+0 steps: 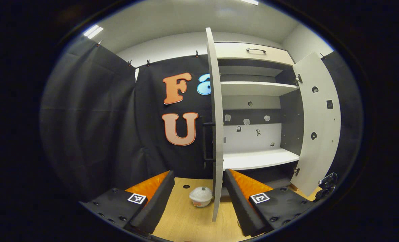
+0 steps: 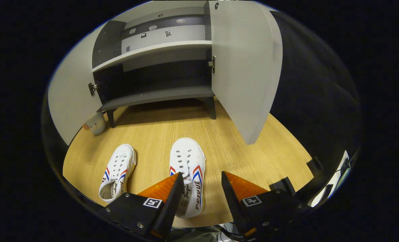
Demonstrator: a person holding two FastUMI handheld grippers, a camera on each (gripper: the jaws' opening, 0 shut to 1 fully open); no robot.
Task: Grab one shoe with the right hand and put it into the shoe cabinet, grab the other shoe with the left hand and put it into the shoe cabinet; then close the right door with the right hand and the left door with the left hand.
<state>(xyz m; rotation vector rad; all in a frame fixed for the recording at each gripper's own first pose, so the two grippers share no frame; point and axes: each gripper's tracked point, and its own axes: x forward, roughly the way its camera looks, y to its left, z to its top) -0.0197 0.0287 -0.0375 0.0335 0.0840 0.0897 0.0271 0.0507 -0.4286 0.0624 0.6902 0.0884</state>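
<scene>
So both shoes are on the wooden floor (image 2: 246,158) in front of the shoe cabinet (image 2: 159,95), toes pointing at it, side by side but not touching. The right gripper (image 2: 199,188) hangs above the nearer shoe (image 2: 188,174), fingers spread wide with nothing in them. One finger covers that shoe's heel-side edge in the right gripper view, though I can't tell if it's actually touching. The other shoe (image 2: 117,173) sits just to the side, nearer the cabinet's left door (image 2: 63,111).

Handling-wise, these look like light canvas sneakers: soft upper, stiffer rubber sole. My guess is squeezing across the toe or the laces would just squash the fabric and let it droop. Better bet is probably pinching the side wall at the collar, one finger inside the opening and one outside, or clamping across the sole where it's firm. Rubber shouldn't be slippery, and nothing here is fragile.

The left gripper (image 1: 197,193) is up higher, fingers also wide apart and empty, looking past the edge of the left door (image 1: 215,127) at the white shelves (image 1: 258,158). There's a small round pale thing (image 1: 201,196) on the floor by that door, can't tell what it is. Both doors, including the right door (image 2: 245,67), stand wide open, so the dark bottom shelf (image 2: 159,95) looks like the easy landing spot.
</scene>
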